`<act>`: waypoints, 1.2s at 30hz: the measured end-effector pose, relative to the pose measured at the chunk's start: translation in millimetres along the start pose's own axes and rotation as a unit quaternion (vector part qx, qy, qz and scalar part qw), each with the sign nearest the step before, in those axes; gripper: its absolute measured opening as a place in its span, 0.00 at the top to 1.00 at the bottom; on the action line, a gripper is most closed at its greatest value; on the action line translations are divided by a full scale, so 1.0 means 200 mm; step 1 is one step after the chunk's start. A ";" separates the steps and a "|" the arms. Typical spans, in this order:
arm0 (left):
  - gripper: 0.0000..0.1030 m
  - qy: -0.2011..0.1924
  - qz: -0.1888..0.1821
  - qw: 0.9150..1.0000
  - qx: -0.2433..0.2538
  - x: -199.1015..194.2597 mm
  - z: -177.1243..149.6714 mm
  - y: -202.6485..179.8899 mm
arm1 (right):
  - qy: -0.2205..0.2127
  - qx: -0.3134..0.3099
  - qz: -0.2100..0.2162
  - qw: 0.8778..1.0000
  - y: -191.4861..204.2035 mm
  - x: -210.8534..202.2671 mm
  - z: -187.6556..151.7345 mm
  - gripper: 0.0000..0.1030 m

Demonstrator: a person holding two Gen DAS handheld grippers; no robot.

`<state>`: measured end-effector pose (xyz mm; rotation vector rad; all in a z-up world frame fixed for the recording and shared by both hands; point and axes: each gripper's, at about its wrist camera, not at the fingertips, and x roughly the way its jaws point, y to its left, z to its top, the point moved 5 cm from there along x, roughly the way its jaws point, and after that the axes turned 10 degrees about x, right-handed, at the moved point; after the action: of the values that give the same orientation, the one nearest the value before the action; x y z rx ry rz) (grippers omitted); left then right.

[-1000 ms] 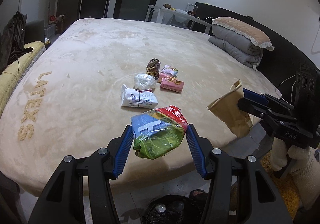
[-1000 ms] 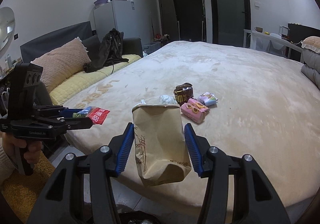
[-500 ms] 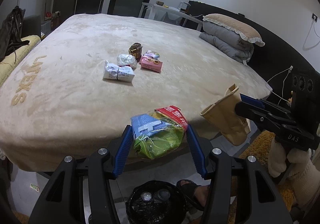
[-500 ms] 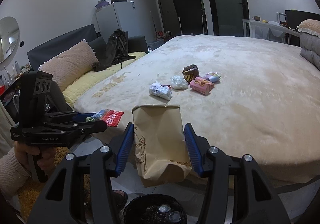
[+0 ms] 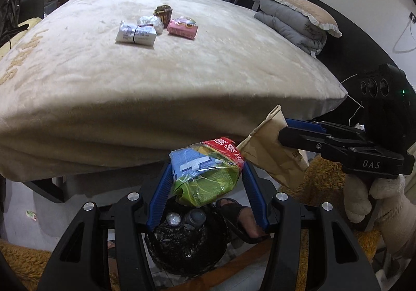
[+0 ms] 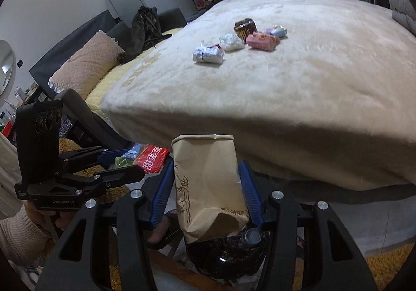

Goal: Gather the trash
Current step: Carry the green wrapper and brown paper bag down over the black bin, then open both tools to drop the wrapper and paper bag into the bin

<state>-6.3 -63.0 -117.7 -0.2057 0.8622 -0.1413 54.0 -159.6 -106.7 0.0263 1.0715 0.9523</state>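
A wide bed [image 5: 182, 75] with a cream plush cover fills most of both views. Compared with a second ago, both tools have pulled back from over the mattress and dropped below its front edge, so the cover's near side now looms above them and the floor shows underneath. That puts both pieces of trash close above a black-lined bin [image 5: 187, 246] on the floor, so the drop looks near.

The right tool [image 6: 206, 194] grips a brown paper bag [image 6: 208, 187] between its blue pads, the bag's lower end hanging over the bin's rim. The left tool [image 5: 208, 193] is clamped on a crumpled plastic snack wrapper [image 5: 208, 174], blue, green and red, held directly above the bin's opening. In the left view the bag and the wrapper sit just beside each other, possibly touching.

Room is tight: the bed's overhanging edge lies just ahead, a sandalled foot [image 5: 241, 215] rests beside the bin, and the two tools crowd one another. Open space lies mainly downward, into the bin.

Still on the bed, well apart from the tools, is a small cluster: a white packet [image 5: 136, 34], a clear crumpled wrapper [image 5: 150, 21], a pink packet [image 5: 182, 28] and a small brown cup [image 5: 163, 11]. These remain to be collected.
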 end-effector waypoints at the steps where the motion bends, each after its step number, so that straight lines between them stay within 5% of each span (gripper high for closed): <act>1: 0.48 0.011 -0.001 1.000 -0.002 0.02 -0.02 0.00 | 0.012 0.004 -0.001 1.000 -0.01 0.02 -0.02 0.50; 8: 0.48 0.107 -0.003 0.994 -0.031 0.19 -0.16 0.06 | 0.092 0.044 -0.010 0.995 -0.11 0.17 -0.11 0.50; 20: 0.48 0.235 -0.044 0.966 -0.096 0.42 -0.38 0.10 | 0.231 0.128 -0.037 0.964 -0.26 0.42 -0.27 0.50; 29: 0.45 0.280 -0.037 0.953 -0.109 0.50 -0.45 0.11 | 0.262 0.137 -0.051 0.954 -0.25 0.50 -0.32 0.47; 31: 0.25 0.293 -0.033 0.949 -0.111 0.52 -0.47 0.12 | 0.269 0.153 -0.050 0.950 -0.27 0.52 -0.32 0.38; 36: 0.24 0.296 -0.025 0.950 -0.093 0.53 -0.47 0.11 | 0.268 0.189 -0.042 0.944 -0.32 0.51 -0.30 0.35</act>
<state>-9.9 -75.1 -261.0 -0.3718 1.4724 -0.1739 65.5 -155.1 -241.3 0.0378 1.7369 0.6749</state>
